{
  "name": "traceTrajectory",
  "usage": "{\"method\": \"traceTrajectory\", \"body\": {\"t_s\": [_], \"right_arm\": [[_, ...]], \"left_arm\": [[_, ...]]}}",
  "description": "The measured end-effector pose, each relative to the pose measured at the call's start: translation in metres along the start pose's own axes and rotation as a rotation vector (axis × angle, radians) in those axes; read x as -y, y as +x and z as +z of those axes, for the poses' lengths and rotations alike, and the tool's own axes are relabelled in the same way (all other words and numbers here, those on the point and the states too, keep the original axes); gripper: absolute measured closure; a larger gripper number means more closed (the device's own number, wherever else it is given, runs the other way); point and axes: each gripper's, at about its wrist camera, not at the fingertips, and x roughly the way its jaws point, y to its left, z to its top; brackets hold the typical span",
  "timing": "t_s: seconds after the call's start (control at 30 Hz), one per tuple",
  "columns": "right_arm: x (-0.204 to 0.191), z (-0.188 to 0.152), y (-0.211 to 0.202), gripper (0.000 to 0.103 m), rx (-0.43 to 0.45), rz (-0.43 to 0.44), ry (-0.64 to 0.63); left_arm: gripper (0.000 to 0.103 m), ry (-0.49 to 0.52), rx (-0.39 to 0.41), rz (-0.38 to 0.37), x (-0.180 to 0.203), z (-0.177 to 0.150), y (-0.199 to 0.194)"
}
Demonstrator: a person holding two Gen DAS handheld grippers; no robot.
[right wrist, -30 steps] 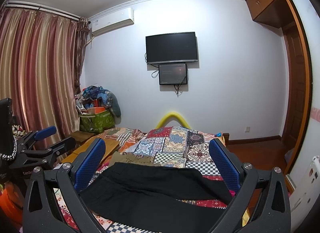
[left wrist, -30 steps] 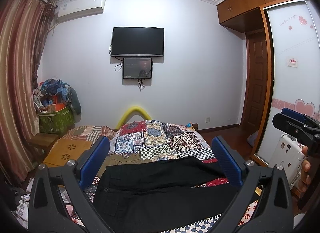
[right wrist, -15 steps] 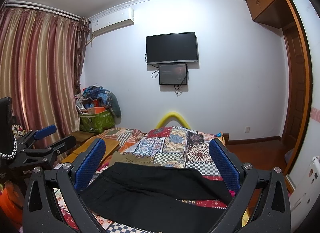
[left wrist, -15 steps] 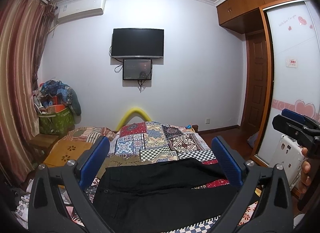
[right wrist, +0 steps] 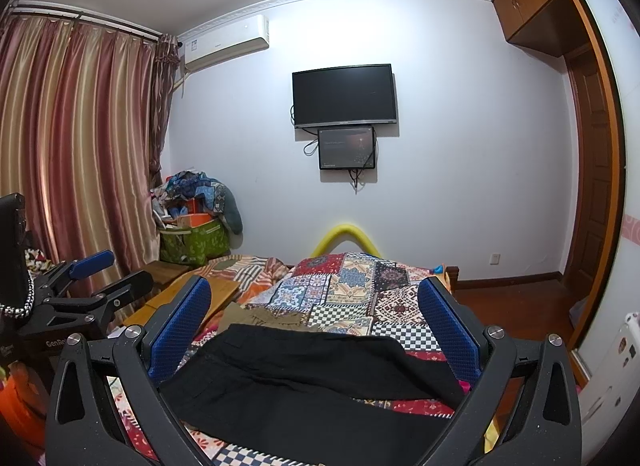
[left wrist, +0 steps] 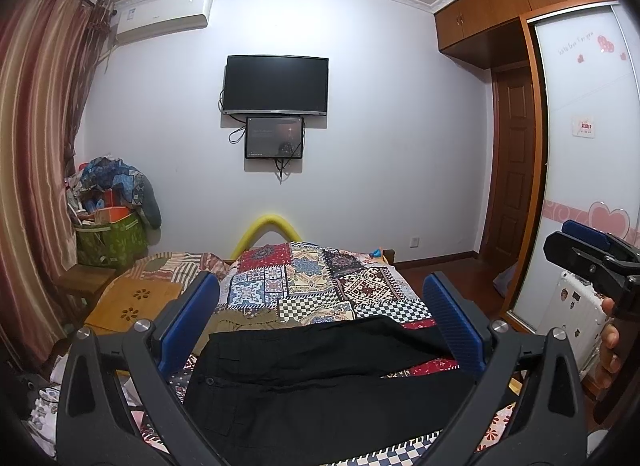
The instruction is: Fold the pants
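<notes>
Fingers of the left gripper stand spread wide, blue pads facing each other with nothing between them, held above the near end of the bed. The right gripper is spread just as wide, its blue-padded fingers empty and hanging over the same end of the bed.

The black pants lie flat across the near part of the bed, the waist toward the left edge and the legs running toward the right edge. One leg angles away from the other, leaving a wedge of red floral cover showing between them near the right edge. In the right wrist view the pants fill the space under the open fingers, apart from both pads. Just beyond the pants, toward the far end, an olive-green garment lies crumpled, touching their far edge.

A patchwork quilt covers the bed beyond that, and a yellow foam arch rises at the far end. A wooden board with cut-out holes rests along the left edge. Past it a green bag heaped with cloth sits in the corner by the striped curtains. On the far wall hang a dark television and a smaller screen below it, with an air conditioner up to the left. In the left wrist view, the right gripper appears at the right side before a wardrobe door, with the person's fingertips beside it.
</notes>
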Motion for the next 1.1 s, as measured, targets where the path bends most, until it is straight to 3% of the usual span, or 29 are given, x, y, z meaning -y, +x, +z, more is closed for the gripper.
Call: {"method": "traceTrajectory", "body": {"t_s": [0.73,1.1], "right_arm": [[0.002,-0.007,0.013,0.000,-0.030,0.008,0.007],[0.023,-0.031,0.049,0.000,-0.115,0.019,0.022]], "left_arm": [[0.000,-0.023,-0.018,-0.010,-0.006,-0.002,0.008],[0.000,-0.038,-0.122,0.026,-0.026,-0.020,0.064]]}}
